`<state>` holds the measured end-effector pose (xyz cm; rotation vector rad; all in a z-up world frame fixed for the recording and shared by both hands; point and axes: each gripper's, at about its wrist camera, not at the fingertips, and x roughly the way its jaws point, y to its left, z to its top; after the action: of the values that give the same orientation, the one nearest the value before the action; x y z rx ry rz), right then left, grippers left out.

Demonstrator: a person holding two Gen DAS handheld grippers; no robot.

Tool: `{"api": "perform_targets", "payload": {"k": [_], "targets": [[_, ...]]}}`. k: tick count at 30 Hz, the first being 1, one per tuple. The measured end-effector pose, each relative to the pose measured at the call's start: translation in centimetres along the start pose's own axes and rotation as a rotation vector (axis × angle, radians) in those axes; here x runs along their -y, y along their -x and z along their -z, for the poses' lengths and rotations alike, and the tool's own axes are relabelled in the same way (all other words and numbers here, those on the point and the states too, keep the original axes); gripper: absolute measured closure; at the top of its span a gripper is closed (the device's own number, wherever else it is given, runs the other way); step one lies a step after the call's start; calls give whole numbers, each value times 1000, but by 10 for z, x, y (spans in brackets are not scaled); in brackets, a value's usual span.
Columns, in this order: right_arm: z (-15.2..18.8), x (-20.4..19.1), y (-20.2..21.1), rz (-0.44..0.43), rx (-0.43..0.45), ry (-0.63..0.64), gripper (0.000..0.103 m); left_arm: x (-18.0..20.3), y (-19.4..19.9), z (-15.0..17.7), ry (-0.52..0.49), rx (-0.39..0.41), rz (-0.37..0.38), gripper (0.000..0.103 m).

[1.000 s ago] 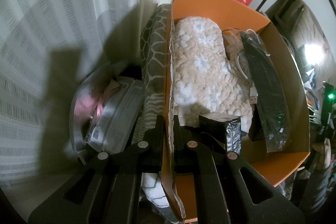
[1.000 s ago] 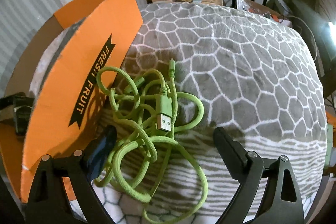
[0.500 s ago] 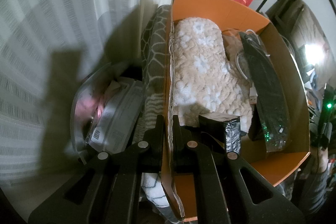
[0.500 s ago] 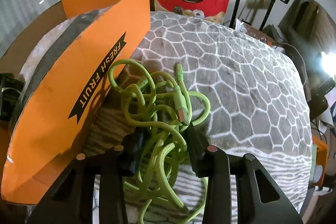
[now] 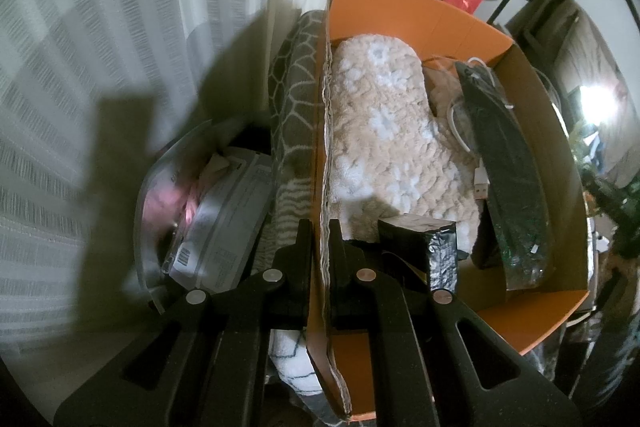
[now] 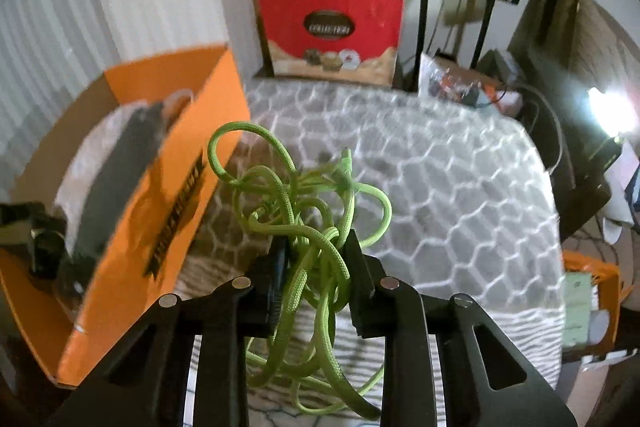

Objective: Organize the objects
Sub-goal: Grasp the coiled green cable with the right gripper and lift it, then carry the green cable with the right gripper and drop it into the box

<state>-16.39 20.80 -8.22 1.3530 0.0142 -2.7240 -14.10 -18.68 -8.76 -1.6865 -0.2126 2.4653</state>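
From my remote station, the grey patterned blanket (image 6: 440, 187) lay open across the right of the right wrist view, bounded at left by the orange cardboard box (image 6: 168, 195). My left gripper (image 5: 320, 239) was clamped on the box's near wall, at lower centre of its view. My right gripper (image 6: 316, 247), its jaws just narrowed, pinched the green cable (image 6: 304, 211), a tangled braided bundle at frame centre, loops rising above the fingers and trailing below, beside the box.
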Motion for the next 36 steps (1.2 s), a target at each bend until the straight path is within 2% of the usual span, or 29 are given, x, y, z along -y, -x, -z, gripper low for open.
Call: {"api": "perform_targets", "payload": {"k": [10, 15, 27, 36], "targets": [[-43, 11, 57, 14, 106, 1, 78, 1, 0, 0, 0, 1, -1, 97], [-58, 6, 72, -14, 131, 1, 78, 2, 1, -1, 0, 2, -2, 97], [-93, -37, 110, -87, 204, 56, 78, 2, 2, -3, 2, 6, 1, 97], [-111, -98, 111, -180, 208, 116, 78, 2, 3, -2, 4, 9, 3, 97]]}}
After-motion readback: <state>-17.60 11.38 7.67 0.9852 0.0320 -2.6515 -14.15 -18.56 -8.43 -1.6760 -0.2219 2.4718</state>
